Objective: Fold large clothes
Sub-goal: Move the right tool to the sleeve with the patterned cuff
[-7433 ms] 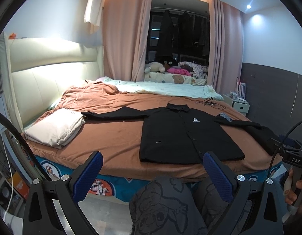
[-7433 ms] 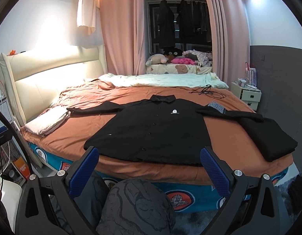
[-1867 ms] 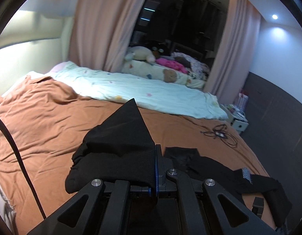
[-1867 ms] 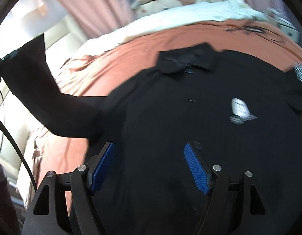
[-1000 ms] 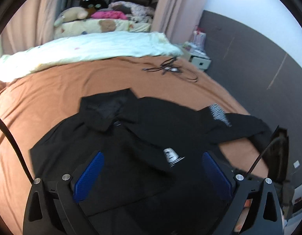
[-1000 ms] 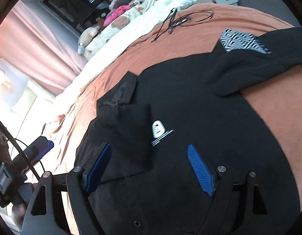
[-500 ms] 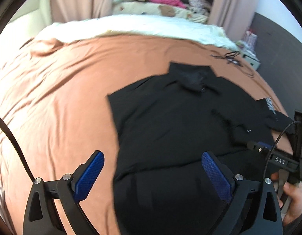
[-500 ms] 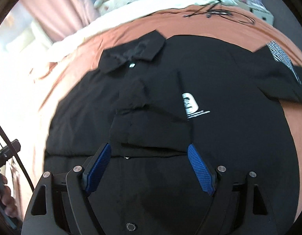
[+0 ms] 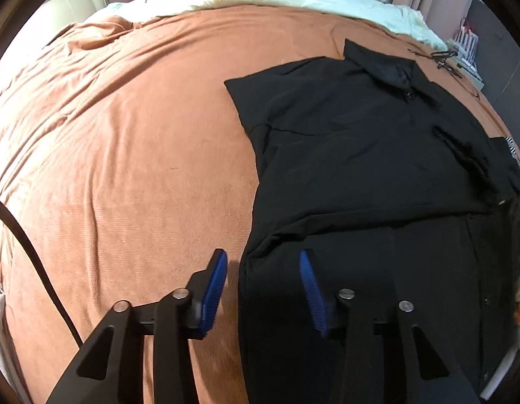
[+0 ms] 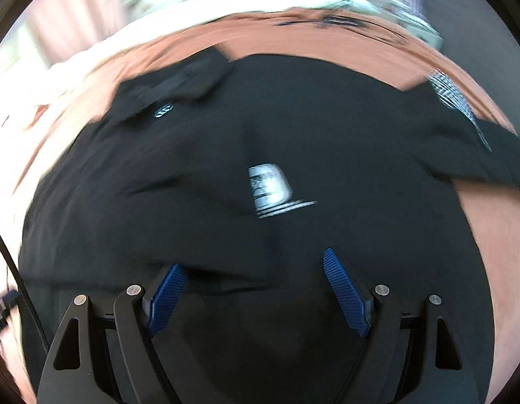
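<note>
Sleeve now folded across shirt [image 9: 361, 155], left claw [image 9: 263, 289] closing astride its edge, right claw [image 10: 256, 289] wide, empty.

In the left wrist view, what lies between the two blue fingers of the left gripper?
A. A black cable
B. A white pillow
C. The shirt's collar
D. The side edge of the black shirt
D: the left gripper straddles the side edge of the black shirt on the brown bedsheet, its fingers closing but not yet pressing the cloth.
</note>
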